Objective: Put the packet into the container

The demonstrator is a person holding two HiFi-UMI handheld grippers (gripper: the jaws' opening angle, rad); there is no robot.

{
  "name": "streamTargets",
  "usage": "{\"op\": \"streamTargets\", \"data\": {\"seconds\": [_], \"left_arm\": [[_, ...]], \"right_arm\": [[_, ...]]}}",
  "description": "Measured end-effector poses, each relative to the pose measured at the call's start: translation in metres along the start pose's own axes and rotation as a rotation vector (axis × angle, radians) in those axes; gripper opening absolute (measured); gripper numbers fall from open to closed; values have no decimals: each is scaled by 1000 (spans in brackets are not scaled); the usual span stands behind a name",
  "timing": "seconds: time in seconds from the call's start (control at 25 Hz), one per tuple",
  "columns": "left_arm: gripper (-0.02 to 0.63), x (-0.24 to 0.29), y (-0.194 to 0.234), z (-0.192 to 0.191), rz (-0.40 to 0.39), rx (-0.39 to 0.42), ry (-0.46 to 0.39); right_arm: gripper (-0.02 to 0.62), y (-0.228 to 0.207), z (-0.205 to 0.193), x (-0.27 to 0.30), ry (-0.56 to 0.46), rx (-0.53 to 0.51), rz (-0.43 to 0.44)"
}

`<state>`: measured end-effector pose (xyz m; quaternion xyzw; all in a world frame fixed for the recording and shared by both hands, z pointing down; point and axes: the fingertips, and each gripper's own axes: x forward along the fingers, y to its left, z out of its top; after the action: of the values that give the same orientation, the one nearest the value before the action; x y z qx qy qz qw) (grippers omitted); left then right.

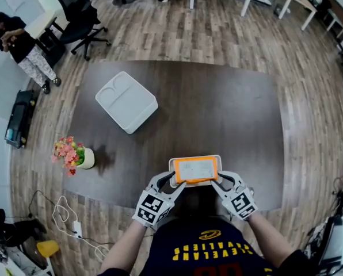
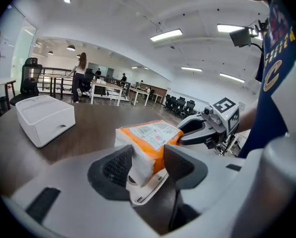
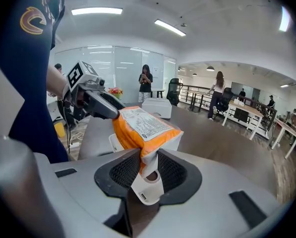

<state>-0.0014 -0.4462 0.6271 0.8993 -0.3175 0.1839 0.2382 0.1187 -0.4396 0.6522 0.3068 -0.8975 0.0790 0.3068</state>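
Dark brown table (image 1: pixel 229 125) fills most of the head view, with grey wood floor (image 1: pixel 177 33) all round it. A black office chair (image 1: pixel 79 16) stands past the far left corner. A person (image 1: pixel 22 45) stands by the wall there, well away. A white box (image 1: pixel 126 102) lies on the far left part of the table. A small flower pot (image 1: pixel 75 155) sits right at the left edge. The middle and the right side of the table are bare, so nothing stands between the box and the near edge.

The white container (image 1: pixel 195 159) sits close to the near edge, just in front of the person's body. The orange packet (image 1: pixel 195 169) is right over it, inside its rim. It may be resting on the bottom, but that is hard to see.

The left gripper (image 2: pixel 149 158) pinches one end of the packet between its pads. The right gripper (image 3: pixel 148 168) pinches the other end, on the white flap.
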Motion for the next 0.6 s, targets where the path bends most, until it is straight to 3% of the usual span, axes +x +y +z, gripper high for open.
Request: {"op": "streamTargets", "data": {"seconds": [0.4,0.6], "left_arm": [[202,17,9,-20,29,27,63],[202,25,13,-38,31,34,134]], "right_arm": [[104,-1,-23,16,87,-16,28],[104,-1,-39,25,149,-13,27]]}}
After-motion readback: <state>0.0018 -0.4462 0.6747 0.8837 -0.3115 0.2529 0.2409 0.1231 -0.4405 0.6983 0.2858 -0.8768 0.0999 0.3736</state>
